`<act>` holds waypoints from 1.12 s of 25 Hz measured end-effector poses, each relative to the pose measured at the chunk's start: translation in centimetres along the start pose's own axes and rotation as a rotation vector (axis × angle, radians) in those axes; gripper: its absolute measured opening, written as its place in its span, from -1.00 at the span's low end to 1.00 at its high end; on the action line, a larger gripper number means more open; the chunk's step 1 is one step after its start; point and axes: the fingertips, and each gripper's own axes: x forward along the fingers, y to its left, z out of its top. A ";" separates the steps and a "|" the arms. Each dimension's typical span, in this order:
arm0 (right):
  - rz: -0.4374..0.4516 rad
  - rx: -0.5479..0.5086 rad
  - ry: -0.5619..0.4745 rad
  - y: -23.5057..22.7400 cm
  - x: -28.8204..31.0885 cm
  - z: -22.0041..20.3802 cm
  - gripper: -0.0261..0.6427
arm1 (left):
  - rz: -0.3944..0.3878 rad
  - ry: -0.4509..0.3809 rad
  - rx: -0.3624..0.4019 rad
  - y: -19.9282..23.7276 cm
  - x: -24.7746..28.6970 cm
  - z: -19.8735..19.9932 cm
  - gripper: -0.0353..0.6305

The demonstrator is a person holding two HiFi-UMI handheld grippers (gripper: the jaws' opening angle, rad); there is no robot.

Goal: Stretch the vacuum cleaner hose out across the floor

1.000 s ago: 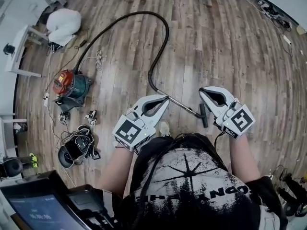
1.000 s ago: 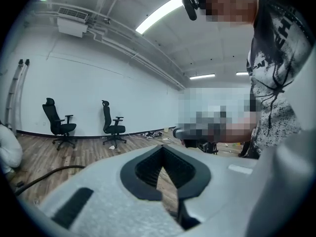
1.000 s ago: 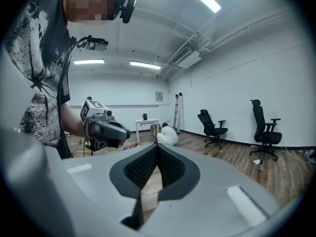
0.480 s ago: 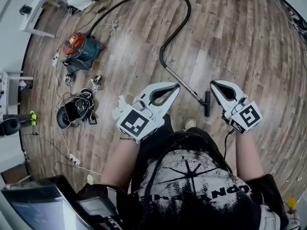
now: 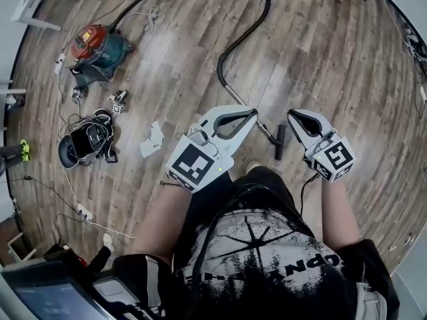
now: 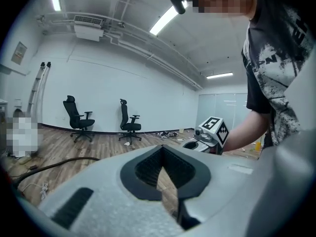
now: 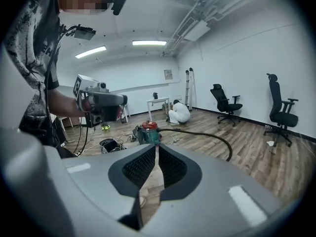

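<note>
Hose lies in a curve on wood floor, running from red-topped vac to wand w/ floor head, near person's feet. Left gripper closed, empty, over wand. Right gripper jaws opening a crack, nothing btwn them.

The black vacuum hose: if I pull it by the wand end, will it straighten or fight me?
Probably floppy: the hose lies in a loose curve, so it should follow a pull. The metal wand looks straight and likely stiff. The canister may drag along once slack runs out.
</note>
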 end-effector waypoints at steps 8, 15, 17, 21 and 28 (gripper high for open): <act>-0.067 0.048 0.200 -4.6 10.4 -11.8 -0.41 | 0.060 0.034 0.009 9.8 -1.2 -7.7 -0.89; -0.085 0.042 0.381 -8.1 18.9 -31.7 -0.24 | 0.133 -0.069 -0.053 12.1 0.7 -20.4 -0.89; -0.076 0.088 0.414 -8.2 20.7 -38.3 -0.27 | 0.130 -0.074 -0.048 12.4 1.9 -24.3 -0.89; -0.052 0.114 0.529 -9.1 24.2 -52.3 -0.26 | 0.141 -0.036 0.021 13.3 4.1 -31.2 -0.89; 0.025 0.081 0.747 -10.6 29.2 -70.2 -0.28 | 0.214 0.012 -0.016 12.5 4.1 -38.8 -0.89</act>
